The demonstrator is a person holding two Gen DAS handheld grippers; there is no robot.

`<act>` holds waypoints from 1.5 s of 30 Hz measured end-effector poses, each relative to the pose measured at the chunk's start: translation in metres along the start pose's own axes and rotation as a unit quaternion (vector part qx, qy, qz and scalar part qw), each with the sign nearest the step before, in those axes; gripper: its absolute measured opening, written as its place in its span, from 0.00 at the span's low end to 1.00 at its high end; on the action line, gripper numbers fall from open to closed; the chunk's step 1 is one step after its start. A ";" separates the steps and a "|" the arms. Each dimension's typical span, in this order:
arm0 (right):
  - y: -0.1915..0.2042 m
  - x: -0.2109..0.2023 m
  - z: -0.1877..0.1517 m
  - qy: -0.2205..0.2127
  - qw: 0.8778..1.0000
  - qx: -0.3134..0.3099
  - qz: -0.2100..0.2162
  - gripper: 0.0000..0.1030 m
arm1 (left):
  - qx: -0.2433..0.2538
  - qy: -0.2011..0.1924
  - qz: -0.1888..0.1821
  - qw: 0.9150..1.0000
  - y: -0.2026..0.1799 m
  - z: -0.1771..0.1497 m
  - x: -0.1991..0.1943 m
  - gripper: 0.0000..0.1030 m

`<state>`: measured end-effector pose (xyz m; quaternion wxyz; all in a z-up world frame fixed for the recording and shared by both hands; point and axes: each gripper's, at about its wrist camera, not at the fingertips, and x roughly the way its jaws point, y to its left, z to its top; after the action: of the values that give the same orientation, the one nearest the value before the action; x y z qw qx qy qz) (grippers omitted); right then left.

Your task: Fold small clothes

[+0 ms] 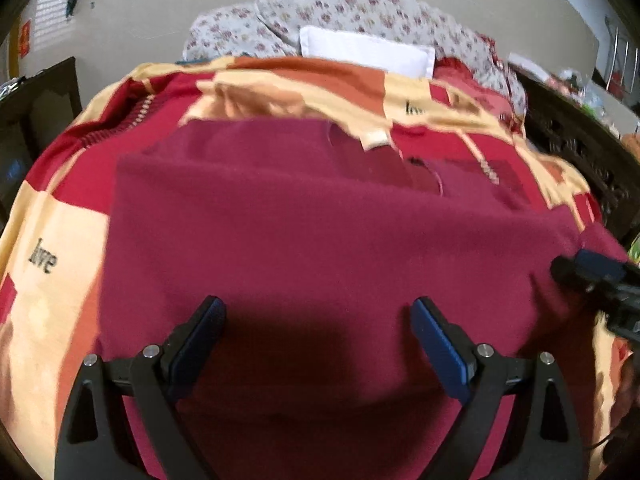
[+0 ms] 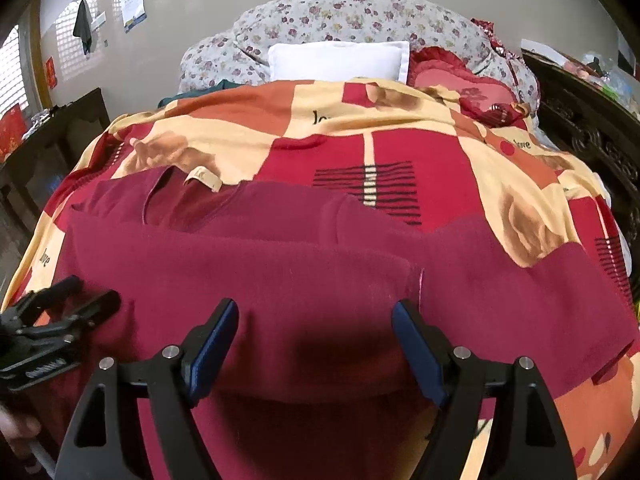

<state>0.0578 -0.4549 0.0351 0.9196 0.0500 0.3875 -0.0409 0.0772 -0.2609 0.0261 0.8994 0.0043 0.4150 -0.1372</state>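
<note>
Right gripper (image 2: 316, 320), lower centre of its view: jaws spread wide over the maroon shirt (image 2: 280, 272), pinching nothing. Left gripper (image 1: 318, 316), likewise spread above the cloth, nothing between the pads. Shirt laid flat across the patterned bedspread (image 2: 420, 136), collar at upper left of the right view, a fold already running across mid-frame. Probably a second fold due, though blur in the left view leaves the near hem uncertain. To be pinched at the near edge, both layers together, corners lifted evenly.
</note>
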 end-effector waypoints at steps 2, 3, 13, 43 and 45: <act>-0.002 -0.004 -0.002 -0.002 1.000 0.004 0.007 0.81 | 0.015 0.008 0.012 1.000 -0.006 -0.003 0.002 0.91; -0.004 -0.006 -0.002 -0.004 1.000 0.007 0.009 0.81 | 0.020 0.010 0.013 1.000 -0.009 -0.003 0.002 0.91; -0.028 -0.034 -0.009 -0.012 0.999 0.048 0.020 0.85 | 0.008 0.012 -0.035 0.999 -0.033 0.008 -0.006 0.91; -0.322 -0.062 -0.068 0.020 0.955 0.266 -0.129 0.71 | 0.040 0.022 -0.007 0.999 -0.055 -0.006 0.016 1.00; -0.333 -0.053 -0.072 0.024 0.950 0.286 -0.125 0.71 | 0.040 0.021 -0.008 0.999 -0.055 -0.005 0.016 1.00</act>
<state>-0.0683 -0.7745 0.0033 0.8450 0.2628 0.3845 -0.2628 0.0689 -0.3174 0.0168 0.8884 0.0397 0.4284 -0.1602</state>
